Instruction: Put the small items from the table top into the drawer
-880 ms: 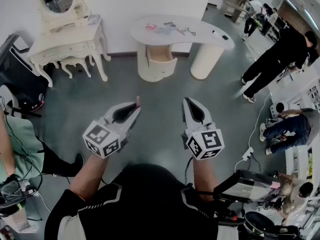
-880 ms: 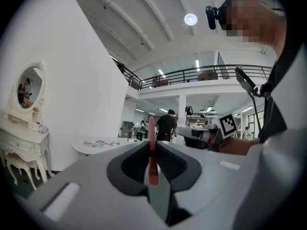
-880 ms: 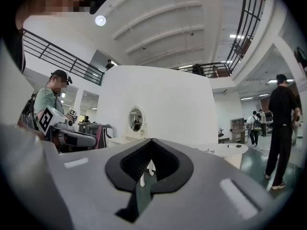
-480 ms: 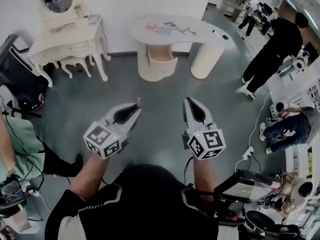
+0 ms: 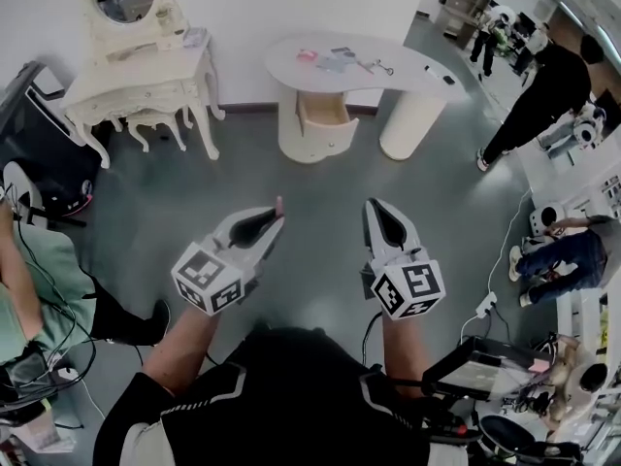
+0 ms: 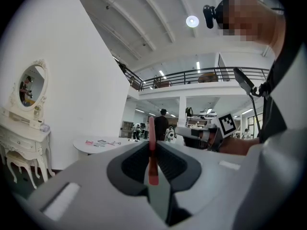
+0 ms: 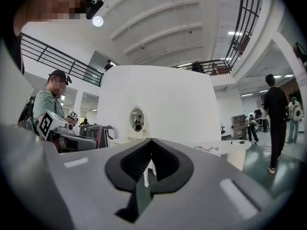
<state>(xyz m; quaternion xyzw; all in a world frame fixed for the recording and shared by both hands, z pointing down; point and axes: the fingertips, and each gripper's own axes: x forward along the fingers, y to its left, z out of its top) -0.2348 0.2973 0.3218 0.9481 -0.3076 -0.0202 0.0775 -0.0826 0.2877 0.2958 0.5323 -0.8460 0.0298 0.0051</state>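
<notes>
Left gripper (image 5: 275, 217) level over the grey floor (image 5: 310, 192), jaws nearly together and clamped on a thin pink-red stick (image 6: 151, 150) whose tip pokes out past them. Right gripper (image 5: 375, 206) beside it, jaws closed tip to tip with nothing between. Small items (image 5: 340, 61) lie on the white tabletop (image 5: 408, 71), well apart from both grippers, with the drawer (image 5: 325, 116) below pulled open.

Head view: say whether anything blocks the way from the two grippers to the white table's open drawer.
Nothing visible does. Only bare grey floor lies between the left gripper, shut on a thin red stick, the right gripper, and the open drawer. The dressing table stands aside left.
</notes>
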